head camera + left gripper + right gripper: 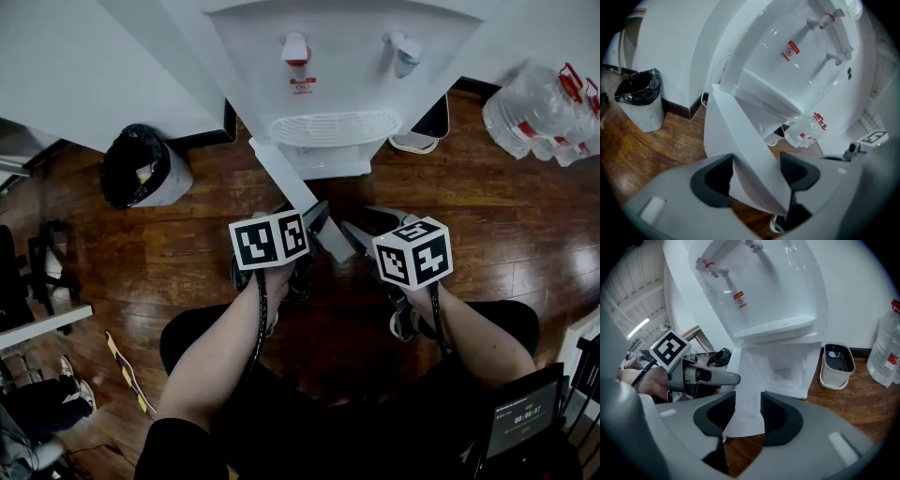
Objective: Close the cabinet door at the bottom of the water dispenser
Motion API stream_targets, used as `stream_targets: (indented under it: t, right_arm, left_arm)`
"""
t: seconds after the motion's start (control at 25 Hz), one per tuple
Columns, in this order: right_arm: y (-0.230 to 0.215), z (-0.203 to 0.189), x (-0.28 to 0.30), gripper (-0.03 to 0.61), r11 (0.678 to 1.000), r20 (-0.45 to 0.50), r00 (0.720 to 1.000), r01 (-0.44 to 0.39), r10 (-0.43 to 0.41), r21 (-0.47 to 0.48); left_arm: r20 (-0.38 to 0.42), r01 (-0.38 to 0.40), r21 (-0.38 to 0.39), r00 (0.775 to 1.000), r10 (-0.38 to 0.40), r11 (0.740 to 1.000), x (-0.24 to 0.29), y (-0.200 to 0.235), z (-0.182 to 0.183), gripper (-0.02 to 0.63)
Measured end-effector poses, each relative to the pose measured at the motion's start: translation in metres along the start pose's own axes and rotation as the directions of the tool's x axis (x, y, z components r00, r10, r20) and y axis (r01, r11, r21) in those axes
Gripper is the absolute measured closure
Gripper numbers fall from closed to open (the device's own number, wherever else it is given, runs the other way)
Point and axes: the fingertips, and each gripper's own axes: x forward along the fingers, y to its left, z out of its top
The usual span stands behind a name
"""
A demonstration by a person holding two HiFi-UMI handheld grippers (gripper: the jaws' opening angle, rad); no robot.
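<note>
The white water dispenser [328, 75] stands against the wall. Its bottom cabinet door [291, 192] is swung out toward me over the wooden floor. My left gripper [317, 217] is at the left of the door's free edge and my right gripper [361, 230] at its right. In the left gripper view the door panel [736, 136] runs down between the wide jaws of the left gripper [757, 176]. In the right gripper view the door's lower corner [750, 380] shows in the gap of the right gripper [748, 413], whose jaws stand partly apart. The left gripper [717, 377] also shows there.
A bin lined with a black bag [141, 169] stands left of the dispenser. Large water bottles [544, 112] lie at the right wall. A small white container [838, 364] sits on the floor right of the dispenser. My knees and shoes are below the grippers.
</note>
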Motion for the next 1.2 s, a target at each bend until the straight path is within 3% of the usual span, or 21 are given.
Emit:
stream_targets:
  t: [0.32, 0.6, 0.84, 0.96, 1.04, 1.2]
  right_arm:
    - [-0.023, 0.0, -0.01, 0.357, 0.986, 0.04, 0.999, 0.002, -0.008, 0.168]
    - [-0.06, 0.0, -0.009, 0.411, 0.973, 0.041, 0.993, 0.1, -0.111, 0.209]
    - [-0.088, 0.023, -0.015, 0.402, 0.969, 0.079, 0.977, 0.183, -0.198, 0.166]
    - [-0.097, 0.031, -0.015, 0.401, 0.966, 0.08, 0.973, 0.202, -0.217, 0.159]
    - [-0.103, 0.037, -0.014, 0.402, 0.969, 0.078, 0.97, 0.223, -0.231, 0.103]
    - [-0.116, 0.055, -0.01, 0.43, 0.96, 0.083, 0.958, 0.277, -0.274, -0.028]
  left_arm:
    - [0.027, 0.075, -0.091, 0.997, -0.073, 0.993, 0.017, -0.015, 0.01, 0.316]
    - [0.028, 0.095, -0.11, 0.995, -0.093, 0.989, 0.035, -0.02, 0.018, 0.322]
    - [0.009, 0.135, -0.003, 0.991, -0.135, 0.991, 0.037, -0.035, 0.02, 0.33]
    - [0.003, 0.164, 0.01, 0.987, -0.164, 0.986, 0.042, -0.04, 0.023, 0.341]
    - [-0.012, 0.173, 0.039, 0.985, -0.173, 0.984, 0.045, -0.043, 0.025, 0.345]
    - [-0.08, 0.142, 0.188, 0.988, -0.128, 0.972, 0.051, -0.041, 0.02, 0.368]
